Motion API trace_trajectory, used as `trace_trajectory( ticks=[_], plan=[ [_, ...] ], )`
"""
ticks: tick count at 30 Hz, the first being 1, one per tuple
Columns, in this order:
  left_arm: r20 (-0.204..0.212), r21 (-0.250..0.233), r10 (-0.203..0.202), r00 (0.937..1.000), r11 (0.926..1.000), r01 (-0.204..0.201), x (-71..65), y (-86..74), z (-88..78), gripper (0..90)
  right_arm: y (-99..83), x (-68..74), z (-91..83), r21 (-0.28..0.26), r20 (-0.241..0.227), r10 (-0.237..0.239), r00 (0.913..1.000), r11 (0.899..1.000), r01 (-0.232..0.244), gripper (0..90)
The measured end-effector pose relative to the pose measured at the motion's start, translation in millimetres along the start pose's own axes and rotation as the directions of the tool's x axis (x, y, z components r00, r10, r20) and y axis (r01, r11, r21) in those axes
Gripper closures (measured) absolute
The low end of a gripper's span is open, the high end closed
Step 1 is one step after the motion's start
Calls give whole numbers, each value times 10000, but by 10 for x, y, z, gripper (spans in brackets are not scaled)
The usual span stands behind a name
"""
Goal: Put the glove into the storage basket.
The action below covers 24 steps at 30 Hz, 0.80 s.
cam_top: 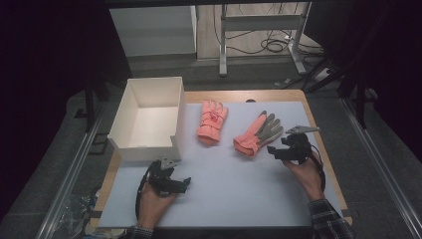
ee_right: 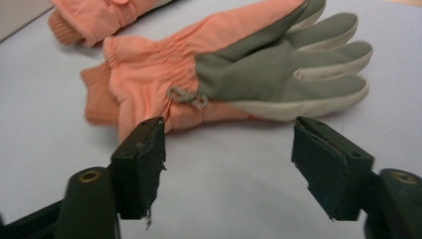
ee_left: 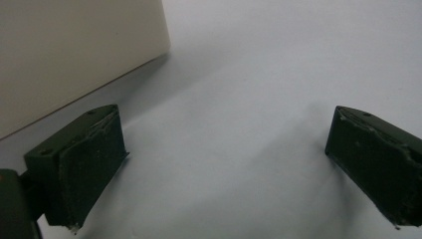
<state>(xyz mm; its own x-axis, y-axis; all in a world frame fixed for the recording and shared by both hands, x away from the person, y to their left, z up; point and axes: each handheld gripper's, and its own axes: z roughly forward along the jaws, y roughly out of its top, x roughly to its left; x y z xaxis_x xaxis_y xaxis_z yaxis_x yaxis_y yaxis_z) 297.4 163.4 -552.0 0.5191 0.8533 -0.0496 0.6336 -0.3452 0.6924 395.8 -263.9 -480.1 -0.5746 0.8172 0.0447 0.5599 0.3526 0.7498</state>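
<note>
Right gripper (ee_right: 229,167), jaws spread and empty, faces the near glove (ee_right: 234,69); left gripper (ee_left: 224,164), spread, sits beside the box (ee_left: 74,55).

You are looking at two orange gloves: one glove (cam_top: 212,122) is lying near the far edge of the table (cam_top: 234,184), the other glove (cam_top: 259,133) toward its right edge. One white box (cam_top: 149,119) is standing at the left edge. You are holding two grippers.
</note>
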Motion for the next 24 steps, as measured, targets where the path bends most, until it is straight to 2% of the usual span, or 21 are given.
trace_trajectory(
  ticks=[1,8,11,16,17,20,21,24],
  plan=[
    [1,0,-1,10000,10000,1,0,0,0,21,65,-36,44,13,52,11,10000,10000,-11,356],
    [11,-4,-15,10000,10000,15,0,0,1,21,283,-106,195,-17,124,21,9999,10000,-21,471],
    [11,8,-14,10000,10000,14,0,0,-1,21,413,-108,333,86,71,-120,9999,9999,120,506],
    [18,-1,-18,10000,10000,18,0,0,0,21,484,-102,512,259,284,-207,9994,9995,200,463],
    [17,2,-15,10000,10000,15,0,0,0,21,487,-111,590,463,503,-291,9983,9986,268,420],
    [20,3,-14,10000,10000,14,0,0,0,21,471,-127,679,751,674,-380,9970,9966,329,404],
    [20,1,-15,10000,10000,15,0,0,0,21,451,-141,727,901,613,-394,9973,9954,338,404],
    [20,0,-13,10000,10000,13,0,0,0,21,406,-146,779,863,546,-369,9978,9958,321,439]
  ],
)
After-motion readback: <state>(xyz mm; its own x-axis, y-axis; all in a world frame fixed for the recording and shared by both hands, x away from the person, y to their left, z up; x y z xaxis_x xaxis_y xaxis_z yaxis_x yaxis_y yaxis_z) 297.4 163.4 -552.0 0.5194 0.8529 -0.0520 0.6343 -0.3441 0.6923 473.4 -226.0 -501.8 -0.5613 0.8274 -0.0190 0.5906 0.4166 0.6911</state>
